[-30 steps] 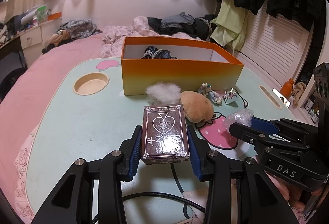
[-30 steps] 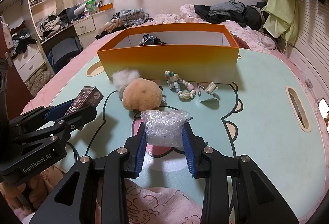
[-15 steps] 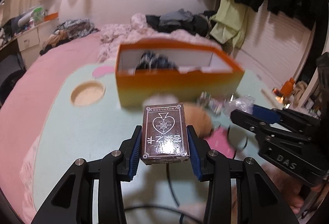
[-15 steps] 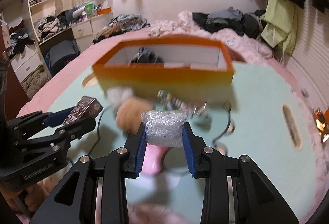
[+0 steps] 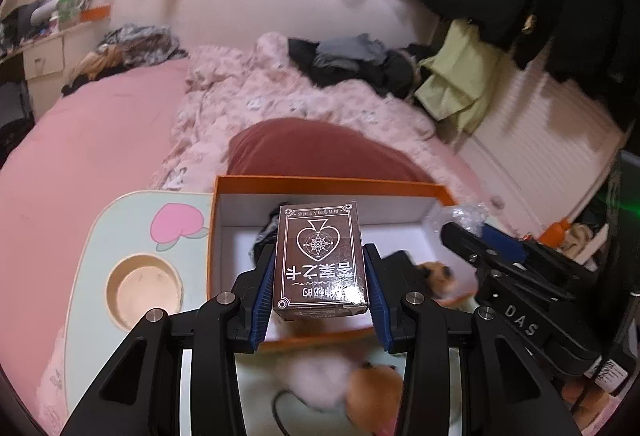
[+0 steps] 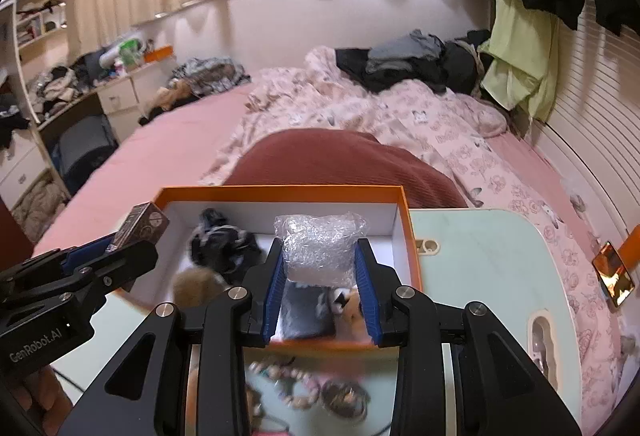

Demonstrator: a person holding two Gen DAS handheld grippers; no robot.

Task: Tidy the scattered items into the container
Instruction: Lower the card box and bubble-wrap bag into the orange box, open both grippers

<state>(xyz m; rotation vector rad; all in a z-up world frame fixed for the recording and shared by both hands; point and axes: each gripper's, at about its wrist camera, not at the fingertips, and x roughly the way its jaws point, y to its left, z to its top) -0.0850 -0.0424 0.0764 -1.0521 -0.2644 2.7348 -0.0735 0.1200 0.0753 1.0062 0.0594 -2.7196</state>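
Observation:
My left gripper [image 5: 319, 290] is shut on a brown card box [image 5: 320, 260] with a spade emblem, held above the open orange box [image 5: 332, 183]. In the right wrist view my right gripper [image 6: 320, 292] is shut on a wad of bubble wrap [image 6: 320, 246], also over the orange box [image 6: 280, 191]. Dark cloth [image 6: 224, 248] and other dark items lie inside the box. On the table in front of the box lie a fluffy tan plush toy [image 5: 368, 382] and a bead bracelet [image 6: 296, 392], both blurred. Each gripper shows in the other's view, the left gripper [image 6: 120, 256] with its card box [image 6: 140, 226].
The pale green lap table [image 6: 480, 256] has a round cup recess [image 5: 144, 286] at its left and a slot [image 6: 542, 336] at its right. It stands on a bed with pink bedding [image 6: 360, 115], a red cushion [image 6: 340, 163] behind the box. A phone [image 6: 614, 274] lies at the right.
Both grippers have risen and moved forward from the near table to above the orange box, still gripping the card box and the bubble wrap. The plush and bracelet now lie below them.

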